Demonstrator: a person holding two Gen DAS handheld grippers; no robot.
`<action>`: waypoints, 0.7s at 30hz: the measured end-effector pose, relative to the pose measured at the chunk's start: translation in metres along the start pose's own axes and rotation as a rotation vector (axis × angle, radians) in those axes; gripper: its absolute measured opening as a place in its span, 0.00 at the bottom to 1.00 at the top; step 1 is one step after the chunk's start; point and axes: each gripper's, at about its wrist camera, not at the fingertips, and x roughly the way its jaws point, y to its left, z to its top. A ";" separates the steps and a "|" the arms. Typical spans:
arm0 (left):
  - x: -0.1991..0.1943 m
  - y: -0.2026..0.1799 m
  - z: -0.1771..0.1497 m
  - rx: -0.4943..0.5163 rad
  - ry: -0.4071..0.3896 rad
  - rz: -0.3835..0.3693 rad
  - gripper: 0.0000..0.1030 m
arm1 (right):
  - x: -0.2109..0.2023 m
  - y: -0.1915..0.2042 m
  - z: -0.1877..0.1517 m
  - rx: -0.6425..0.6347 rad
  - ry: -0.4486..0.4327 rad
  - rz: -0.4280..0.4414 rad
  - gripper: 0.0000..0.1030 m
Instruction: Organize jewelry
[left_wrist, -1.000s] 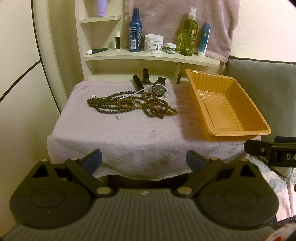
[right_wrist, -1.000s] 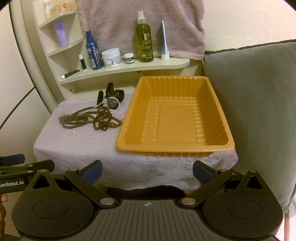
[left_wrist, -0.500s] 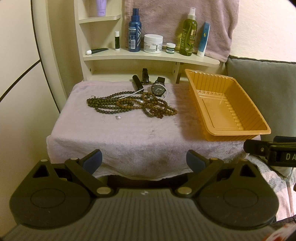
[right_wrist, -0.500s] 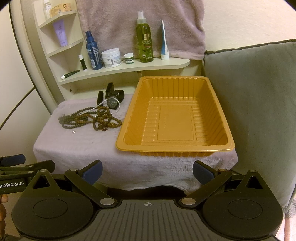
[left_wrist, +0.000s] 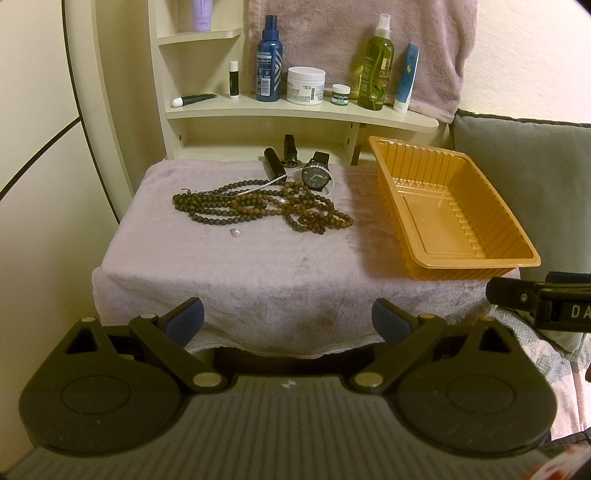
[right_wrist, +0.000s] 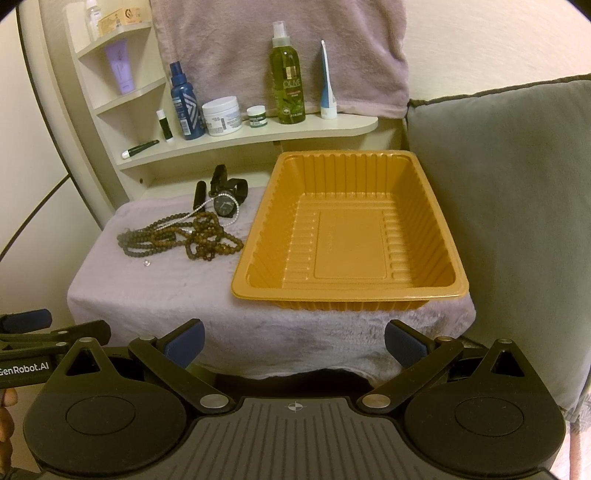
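Nearest, both claws sit short of the table's near edge, holding nothing. Left gripper (left_wrist: 288, 319): fingers spread wide, blue pads apart, only cloth between them. Right gripper (right_wrist: 293, 341): likewise spread wide and bare.

Progress, as judged: nothing sorted yet. Orange tray (right_wrist: 448, 291) on the right half of the towel-covered table (left_wrist: 258, 280) has no item in it. All jewelry lies on the left half, outside the tray.

Going back across the towel: a small clear bead or stone (left_wrist: 235, 232) lies alone, just in front of the pile. Behind it, dark bead strands (left_wrist: 207, 206) tangled with brown bead strands (left_wrist: 314, 218); a thin white pearl-like string (left_wrist: 258, 186) runs over them toward the black watch (left_wrist: 316, 177) at the far edge. Two more dark pieces stand behind the watch; what they are I cannot tell. Everything is left to move.

Farthest, shelf (left_wrist: 295, 109) with bottles and jars, not part of the job by the look of it.

View differences: right wrist looks straight into the tray and shows its whole ribbed floor bare; it also catches the top corner shelves. Left wrist faces the bead pile squarely, so the loose stone and strand overlaps read clearer. Each view catches the other gripper only at its edge.
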 end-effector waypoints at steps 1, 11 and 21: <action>0.000 0.000 0.000 0.000 0.000 0.000 0.94 | 0.000 0.000 0.000 0.000 0.000 0.000 1.00; 0.000 0.000 0.000 0.000 0.000 0.001 0.94 | 0.000 0.000 -0.001 0.001 -0.001 0.000 1.00; 0.005 0.011 -0.002 -0.058 -0.014 -0.023 0.94 | -0.002 -0.030 0.000 0.098 -0.088 -0.059 1.00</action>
